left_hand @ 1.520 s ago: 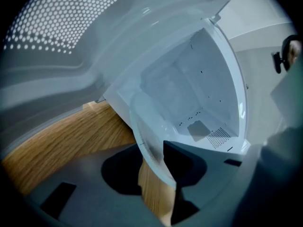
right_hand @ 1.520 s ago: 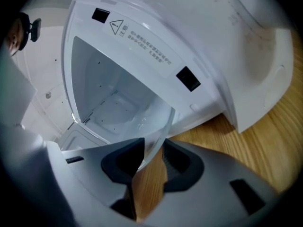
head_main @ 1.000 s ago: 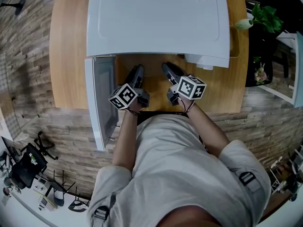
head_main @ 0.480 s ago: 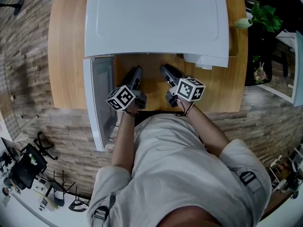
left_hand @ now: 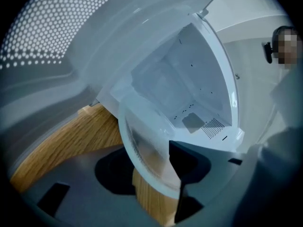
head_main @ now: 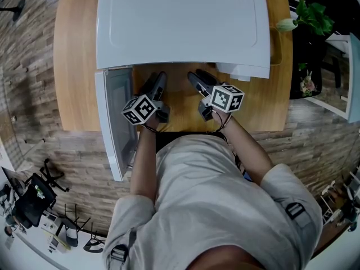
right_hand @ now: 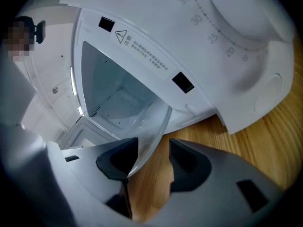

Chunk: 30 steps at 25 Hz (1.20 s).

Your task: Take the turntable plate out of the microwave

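Topping wooden table (head_main: 76, 66), microwave (head_main: 180, 21) — floor (head_main: 34, 139) seemingly stone

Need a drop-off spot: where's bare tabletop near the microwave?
Bare table left of the open door and at its front right corner. Crowded before the cavity: left gripper and right gripper, jaws just opened, glass plate between them.

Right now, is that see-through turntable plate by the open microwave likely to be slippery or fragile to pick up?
The turntable plate looks like clear, smooth glass, so probably stiff, slippery and breakable if dropped. Its round rim suggests it could roll if stood on edge.
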### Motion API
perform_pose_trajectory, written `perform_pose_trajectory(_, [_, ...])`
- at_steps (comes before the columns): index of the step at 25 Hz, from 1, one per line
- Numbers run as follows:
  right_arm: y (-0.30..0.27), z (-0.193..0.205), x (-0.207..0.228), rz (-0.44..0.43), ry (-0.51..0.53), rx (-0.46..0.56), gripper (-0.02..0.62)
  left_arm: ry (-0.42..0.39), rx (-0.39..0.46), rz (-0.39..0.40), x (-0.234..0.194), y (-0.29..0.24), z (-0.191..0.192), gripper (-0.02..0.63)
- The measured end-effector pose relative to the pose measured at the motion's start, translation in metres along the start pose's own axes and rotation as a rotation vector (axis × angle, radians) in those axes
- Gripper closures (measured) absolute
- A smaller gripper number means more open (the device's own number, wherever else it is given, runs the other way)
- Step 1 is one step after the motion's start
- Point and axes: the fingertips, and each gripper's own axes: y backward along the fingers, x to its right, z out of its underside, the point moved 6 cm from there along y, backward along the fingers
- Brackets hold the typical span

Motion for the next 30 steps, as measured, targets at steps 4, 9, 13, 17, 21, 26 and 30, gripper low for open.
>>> perform_pose_trajectory(4, [-0.011, -0.008, 0.000, 0.008, -0.024, 0.040, 0.387, 0.024, 0.021, -0.004, -0.002, -0.010, -0.006, 0.379])
perform_pose_trajectory(9, [-0.016, -0.013, -0.005, 0.006, 0.003, 0.048, 0.442, 0.040, 0.019, 0.016, 0.002, -0.012, -0.009, 0.412])
perform_pose_trajectory(13, [-0.009, -0.007, -0.007, 0.004, -0.004, 0.042, 0.447, 0.039, 0.013, 0.005, 0.001, -0.005, -0.003, 0.414])
perform_pose_trajectory(17, [0.001, 0.005, -0.012, 0.007, 0.004, 0.034, 0.449, 0.050, 0.005, 0.001, 0.001, 0.008, 0.006, 0.410])
perform_pose_trajectory(21, [0.008, 0.013, -0.014, -0.013, 0.001, 0.035, 0.453, 0.028, -0.010, 0.008, 0.001, 0.016, 0.011, 0.407])
perform_pose_trajectory(26, [0.001, 0.016, -0.007, -0.016, -0.014, 0.018, 0.438, 0.065, -0.011, 0.019, -0.005, 0.011, 0.011, 0.401])
perform_pose_trajectory(30, [-0.007, 0.008, -0.003, -0.039, -0.039, 0.051, 0.374, 0.072, -0.002, 0.036, -0.005, 0.010, 0.009, 0.403])
